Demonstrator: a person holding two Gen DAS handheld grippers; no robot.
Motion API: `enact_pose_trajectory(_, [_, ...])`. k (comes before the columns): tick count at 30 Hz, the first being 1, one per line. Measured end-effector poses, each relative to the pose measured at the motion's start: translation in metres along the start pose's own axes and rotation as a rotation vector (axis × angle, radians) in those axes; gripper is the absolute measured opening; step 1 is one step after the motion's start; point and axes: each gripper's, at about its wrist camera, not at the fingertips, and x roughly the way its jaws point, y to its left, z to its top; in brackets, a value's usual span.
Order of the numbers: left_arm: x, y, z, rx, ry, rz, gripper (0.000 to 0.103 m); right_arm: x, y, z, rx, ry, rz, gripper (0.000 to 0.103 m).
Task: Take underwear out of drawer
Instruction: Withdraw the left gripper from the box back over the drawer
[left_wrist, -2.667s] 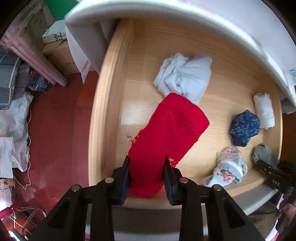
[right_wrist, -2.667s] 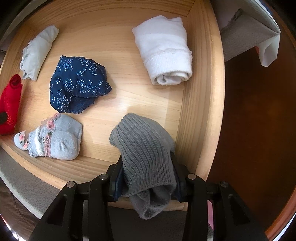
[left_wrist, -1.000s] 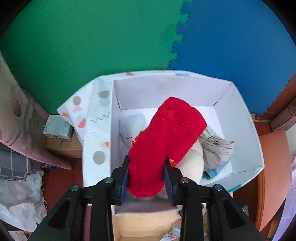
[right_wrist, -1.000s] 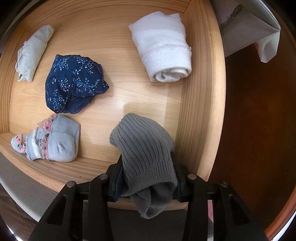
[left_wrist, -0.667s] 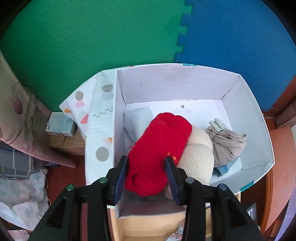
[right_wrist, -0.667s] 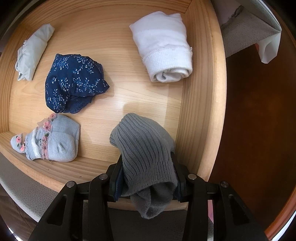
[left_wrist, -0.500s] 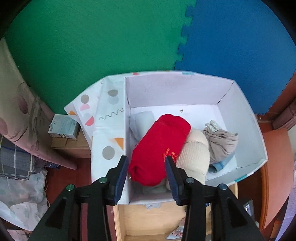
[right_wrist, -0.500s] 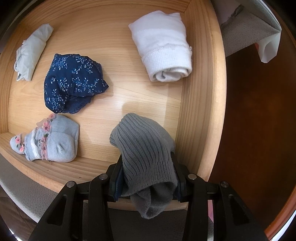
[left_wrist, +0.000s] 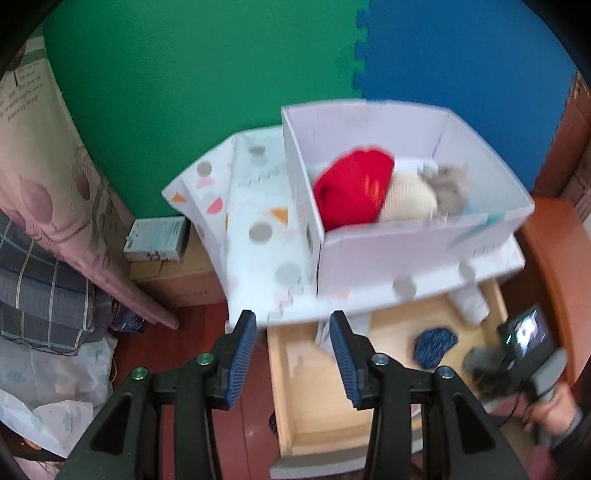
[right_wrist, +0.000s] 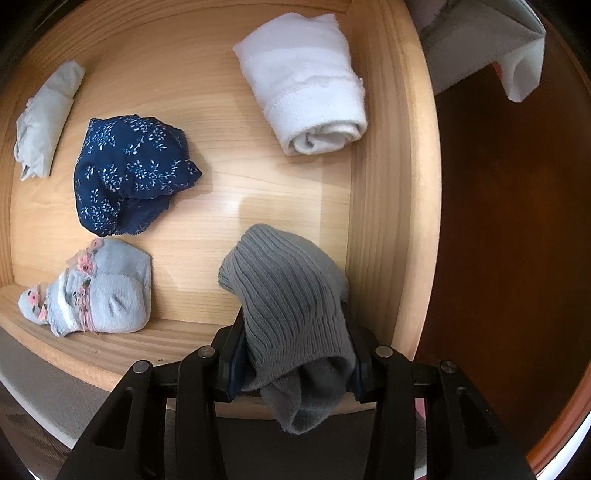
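My left gripper (left_wrist: 292, 334) is open and empty, pulled back from the white box (left_wrist: 406, 254). The red knit garment (left_wrist: 351, 188) lies inside the box beside a cream piece (left_wrist: 410, 201) and a grey-beige piece (left_wrist: 448, 182). My right gripper (right_wrist: 293, 325) is shut on a grey ribbed garment (right_wrist: 288, 291), held over the wooden drawer (right_wrist: 391, 206) near its right wall. In the drawer lie a navy floral underwear (right_wrist: 129, 173), a rolled white piece (right_wrist: 306, 85), a light blue flowered piece (right_wrist: 92, 291) and a pale grey roll (right_wrist: 44, 118).
The open drawer (left_wrist: 295, 391) sits below the box in the left wrist view, with the right gripper's camera (left_wrist: 524, 339) over its right side. A green and blue foam wall (left_wrist: 221, 74) stands behind. Bedding and bags (left_wrist: 44, 295) lie at left.
My left gripper carried the red garment from the drawer to the white box, opened, let it go there, and drew back. My right gripper has stayed shut on the grey garment.
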Motion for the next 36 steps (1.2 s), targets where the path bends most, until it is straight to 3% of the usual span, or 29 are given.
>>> enact_pose_trajectory(7, [0.046, -0.010, -0.055, 0.050, 0.071, -0.006, 0.042, 0.002, -0.003, 0.003, 0.038, 0.007, -0.009, 0.040])
enact_pose_trajectory(13, [0.081, -0.019, -0.074, 0.081, 0.077, -0.047, 0.042, 0.005, -0.006, 0.004, 0.058, 0.007, -0.006, 0.040])
enact_pose_trajectory(22, [0.122, -0.037, -0.071, 0.124, 0.086, -0.145, 0.042, 0.007, -0.012, 0.002, 0.079, 0.005, 0.003, 0.040])
enact_pose_trajectory(31, [0.155, -0.067, -0.067, 0.279, 0.117, -0.170, 0.042, 0.007, -0.014, 0.001, 0.084, 0.003, 0.006, 0.040])
enact_pose_trajectory(36, [0.167, -0.086, -0.066, 0.425, 0.119, -0.184, 0.042, 0.006, -0.015, 0.001, 0.092, 0.002, 0.009, 0.040])
